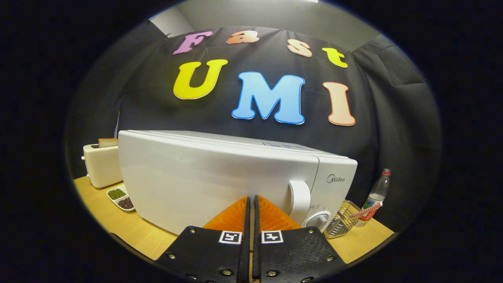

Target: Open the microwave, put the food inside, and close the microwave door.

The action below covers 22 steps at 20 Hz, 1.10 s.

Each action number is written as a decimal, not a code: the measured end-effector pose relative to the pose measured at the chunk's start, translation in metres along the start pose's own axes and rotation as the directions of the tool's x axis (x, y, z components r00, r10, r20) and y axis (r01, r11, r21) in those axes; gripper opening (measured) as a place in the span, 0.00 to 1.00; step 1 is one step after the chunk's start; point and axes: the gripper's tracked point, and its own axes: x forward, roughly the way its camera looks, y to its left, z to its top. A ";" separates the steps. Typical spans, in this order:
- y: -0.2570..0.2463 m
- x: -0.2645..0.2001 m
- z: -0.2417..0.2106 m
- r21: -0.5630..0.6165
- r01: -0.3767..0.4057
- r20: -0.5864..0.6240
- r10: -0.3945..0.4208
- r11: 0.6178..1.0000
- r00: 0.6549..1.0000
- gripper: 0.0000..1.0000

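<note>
A white microwave (220, 177) stands on a light wooden table (129, 232) in front of a black cloth wall. Its door is closed, and the wide white door face takes up most of its front. A curved white handle (299, 200) stands upright at the door's far edge, and a round white dial (318, 219) sits just below and beside it on the control panel.

The gripper (251, 198) points at the lower part of the door, with its fingertips close against the door face, just short of the handle. Its two fingers are pressed together with only a thin slit between them, and nothing is held between them. Whether the tips actually touch the door cannot be told.

To one side of the microwave, near the wall, a cream toaster (101, 165) stands with a slice of bread (107, 142) rising from its slot. Just in front of the toaster lies a small white two-part dish (121, 197), one half with greenish grains and the other with dark ones.

On the microwave's other side sits a wire basket (342, 223) with a red-and-white striped stick (366, 210) resting across it. Just beyond it stands a clear plastic bottle (376, 194) with a red cap.
</note>
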 end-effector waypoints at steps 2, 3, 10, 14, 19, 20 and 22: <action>-0.001 0.000 0.000 0.017 -0.002 -0.012 0.002 1.000 1.000 0.04; -0.004 -0.001 -0.001 -0.002 0.009 -0.025 -0.009 1.000 1.000 0.03; -0.003 -0.056 0.024 -0.038 -0.032 -0.033 0.031 0.999 0.999 0.02; 0.013 -0.114 0.062 -0.027 -0.115 0.053 0.116 0.993 0.992 0.02; 0.004 -0.197 0.111 0.002 -0.195 0.209 0.190 0.981 0.959 0.02; -0.005 -0.208 0.114 -0.002 -0.195 0.220 0.191 0.981 0.957 0.02; -0.020 -0.228 0.116 0.005 -0.196 0.239 0.189 0.981 0.953 0.02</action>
